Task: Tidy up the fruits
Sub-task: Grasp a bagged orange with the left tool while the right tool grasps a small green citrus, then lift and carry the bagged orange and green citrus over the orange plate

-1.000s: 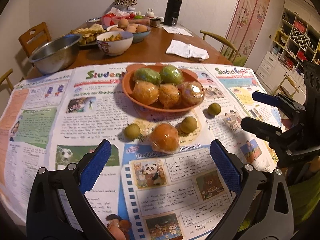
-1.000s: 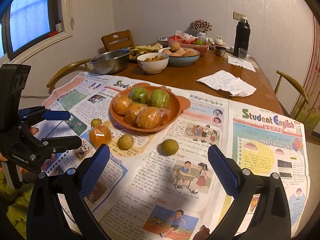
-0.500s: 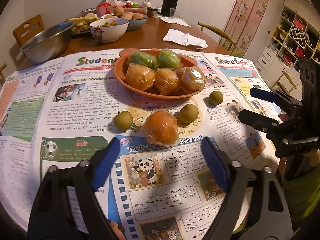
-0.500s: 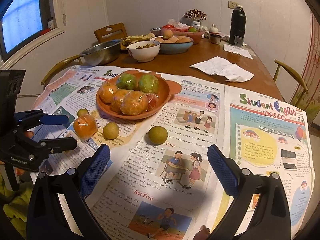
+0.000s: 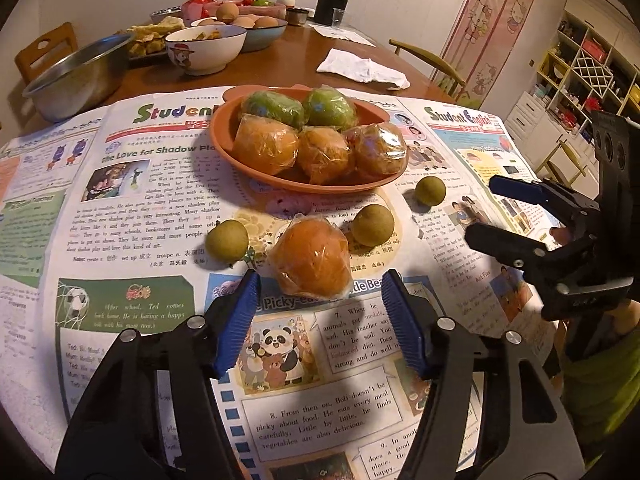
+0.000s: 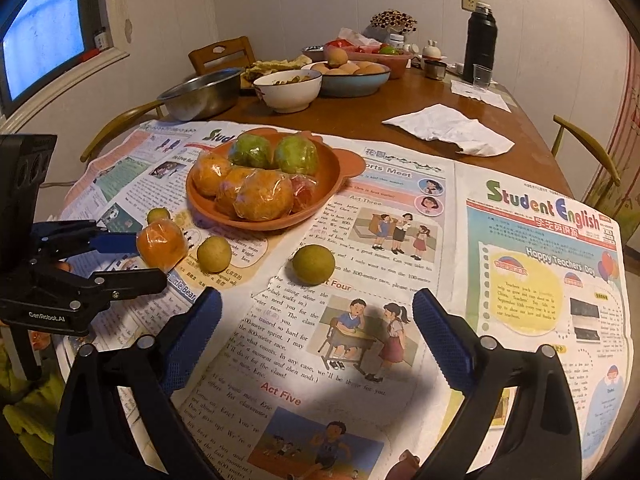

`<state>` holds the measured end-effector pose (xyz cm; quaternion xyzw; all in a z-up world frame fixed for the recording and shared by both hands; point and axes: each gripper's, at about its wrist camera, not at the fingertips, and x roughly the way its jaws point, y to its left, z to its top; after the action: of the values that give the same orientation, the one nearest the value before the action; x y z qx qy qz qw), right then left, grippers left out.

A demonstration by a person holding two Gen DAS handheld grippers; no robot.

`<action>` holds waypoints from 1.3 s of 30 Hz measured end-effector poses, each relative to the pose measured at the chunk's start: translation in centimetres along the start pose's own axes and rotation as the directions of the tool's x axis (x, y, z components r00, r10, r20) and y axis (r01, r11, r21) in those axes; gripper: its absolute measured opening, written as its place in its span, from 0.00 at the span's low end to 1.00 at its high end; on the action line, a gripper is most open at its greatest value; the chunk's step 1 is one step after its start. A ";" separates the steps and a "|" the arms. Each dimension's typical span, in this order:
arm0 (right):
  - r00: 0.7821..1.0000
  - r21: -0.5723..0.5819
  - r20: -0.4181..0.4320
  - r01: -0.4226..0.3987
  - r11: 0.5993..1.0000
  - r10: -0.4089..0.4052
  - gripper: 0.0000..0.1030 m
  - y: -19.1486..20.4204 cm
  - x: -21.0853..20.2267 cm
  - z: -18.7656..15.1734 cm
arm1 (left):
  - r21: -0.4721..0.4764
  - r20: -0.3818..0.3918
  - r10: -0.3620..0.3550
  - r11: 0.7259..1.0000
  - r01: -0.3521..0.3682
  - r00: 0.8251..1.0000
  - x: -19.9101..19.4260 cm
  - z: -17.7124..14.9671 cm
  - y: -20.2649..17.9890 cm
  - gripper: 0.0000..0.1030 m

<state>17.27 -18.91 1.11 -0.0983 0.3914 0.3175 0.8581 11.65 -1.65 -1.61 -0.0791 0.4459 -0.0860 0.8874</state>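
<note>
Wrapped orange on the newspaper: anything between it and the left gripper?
Nothing visible. The left gripper, jaws closing, sits just short of the wrapped orange, with only bare newspaper between them.

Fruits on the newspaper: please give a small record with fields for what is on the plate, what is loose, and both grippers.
plate: two green and four orange wrapped fruits
loose orange: wrapped, on newspaper, in front of plate
loose small fruits: three, one is
left gripper: closing, orange just ahead, not touched
right gripper: closing, nothing between jaws
</note>
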 end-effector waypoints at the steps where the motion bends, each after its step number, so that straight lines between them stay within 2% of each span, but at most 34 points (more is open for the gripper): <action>1: 1.000 -0.017 -0.017 -0.008 1.000 0.007 0.75 0.1 0.4 0.1 | 0.002 -0.001 -0.002 1.000 0.002 1.000 0.1 0.0 0.0 0.52; 4: 0.999 -0.036 -0.041 -0.005 0.999 0.003 0.64 0.4 1.3 0.2 | 0.005 0.000 -0.006 1.000 0.006 1.000 0.3 0.1 -0.1 0.50; 6: 0.999 -0.047 -0.052 -0.007 0.999 0.005 0.53 0.5 1.8 0.4 | 0.004 0.000 -0.010 1.000 0.010 1.000 0.3 0.3 0.0 0.49; 8: 0.998 -0.058 -0.057 -0.006 0.998 0.003 0.47 0.7 2.2 0.8 | 0.003 -0.001 -0.010 1.000 0.010 1.000 0.4 0.3 0.1 0.48; 10: 0.998 -0.066 -0.064 -0.010 0.998 0.006 0.45 0.7 2.8 1.3 | 0.006 0.000 -0.012 1.000 0.012 1.000 0.4 0.4 0.0 0.47; 14: 0.996 -0.069 -0.092 -0.013 0.998 0.006 0.30 0.6 3.9 1.8 | 0.005 0.000 -0.009 1.000 0.009 1.000 0.5 0.5 -0.1 0.45; 17: 0.996 -0.068 -0.087 -0.015 0.998 0.009 0.25 0.5 4.1 1.8 | 0.002 -0.001 -0.011 1.000 0.011 1.000 0.6 0.7 0.0 0.45; 24: 0.998 -0.039 -0.060 -0.030 0.999 0.027 0.25 -0.1 3.4 1.6 | 0.010 0.000 0.001 1.000 -0.001 1.000 0.9 1.0 -0.1 0.33; 34: 0.998 -0.019 -0.031 -0.062 0.998 0.062 0.25 -0.2 2.2 0.8 | 0.018 0.010 0.010 1.000 -0.010 1.000 1.1 1.2 -0.1 0.28; 39: 0.997 -0.013 -0.020 -0.068 0.998 0.068 0.25 -0.2 1.7 0.5 | 0.019 0.039 0.004 1.000 -0.004 0.999 -0.3 1.1 -0.1 0.28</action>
<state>18.57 -18.08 0.21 -0.0938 0.4008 0.3482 0.8422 12.36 -1.61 -0.71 -0.0714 0.4280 -0.0869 0.8968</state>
